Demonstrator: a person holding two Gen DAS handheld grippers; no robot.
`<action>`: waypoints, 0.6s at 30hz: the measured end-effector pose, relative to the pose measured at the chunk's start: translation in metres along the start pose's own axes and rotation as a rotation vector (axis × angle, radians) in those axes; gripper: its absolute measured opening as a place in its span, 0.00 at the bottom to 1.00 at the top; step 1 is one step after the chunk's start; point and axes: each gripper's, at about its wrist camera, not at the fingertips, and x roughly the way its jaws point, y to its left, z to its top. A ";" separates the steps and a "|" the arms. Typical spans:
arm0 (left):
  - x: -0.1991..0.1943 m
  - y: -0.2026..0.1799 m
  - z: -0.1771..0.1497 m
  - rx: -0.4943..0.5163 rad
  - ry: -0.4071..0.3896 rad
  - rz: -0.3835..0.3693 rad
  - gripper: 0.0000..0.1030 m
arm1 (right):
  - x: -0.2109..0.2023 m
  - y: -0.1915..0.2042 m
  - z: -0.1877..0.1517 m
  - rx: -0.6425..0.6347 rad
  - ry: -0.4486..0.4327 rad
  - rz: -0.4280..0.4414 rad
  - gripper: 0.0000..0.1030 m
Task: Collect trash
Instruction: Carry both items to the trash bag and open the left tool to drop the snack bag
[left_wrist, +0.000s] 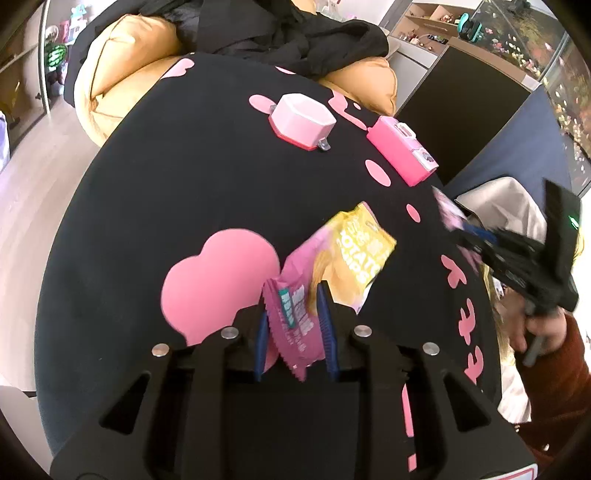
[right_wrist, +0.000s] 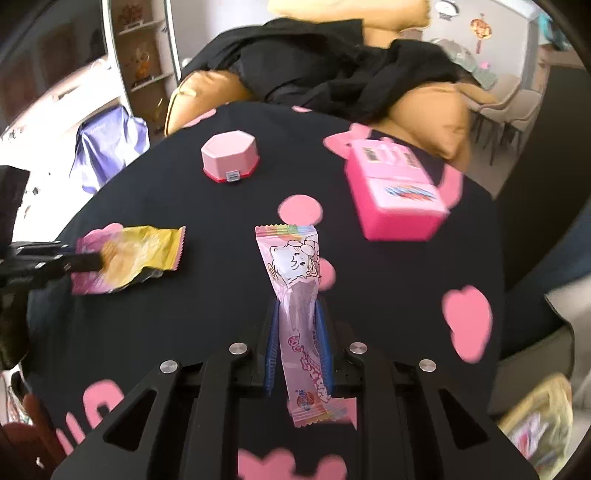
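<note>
The left gripper (left_wrist: 293, 314) is clamped on two wrappers at once: a magenta bar wrapper (left_wrist: 295, 328) pinched between its blue pads (left_wrist: 327, 325), and a yellow and pink chip bag (left_wrist: 351, 254) that sticks out forward past the fingertips above the table (left_wrist: 147, 206). In the right wrist view the same bag (right_wrist: 136, 258) hangs from that gripper (right_wrist: 88, 262) at the left edge, blurred. The right gripper (right_wrist: 297, 325) is closed on a long pale pink candy wrapper (right_wrist: 295, 280) with a cartoon print; the wrapper runs lengthwise between the blue pads (right_wrist: 273, 343), its printed end ahead of the fingertips and its tail back over the gripper body. In the left wrist view this gripper (left_wrist: 461, 232) shows at the right edge, blurred, in a hand (left_wrist: 543, 328) with a rust-red sleeve (left_wrist: 557, 376). The table is round, black, with pink blobs and hearts. Farther back on it sit a pink hexagonal box (left_wrist: 301, 120) with a red base and, to its right, a bright pink rectangular box (left_wrist: 400, 149), the two apart from each other and well clear of the wrappers. Behind the table, a mustard cushion (left_wrist: 122, 62) carries black cloth (left_wrist: 288, 37).
</note>
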 end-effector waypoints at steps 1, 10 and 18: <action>0.001 -0.004 0.001 0.006 -0.002 -0.008 0.12 | -0.011 -0.005 -0.007 0.015 -0.020 -0.015 0.19; -0.018 -0.077 0.025 0.106 -0.064 -0.085 0.07 | -0.093 -0.051 -0.037 0.107 -0.153 -0.095 0.19; -0.024 -0.190 0.047 0.233 -0.072 -0.218 0.07 | -0.168 -0.100 -0.063 0.150 -0.277 -0.213 0.19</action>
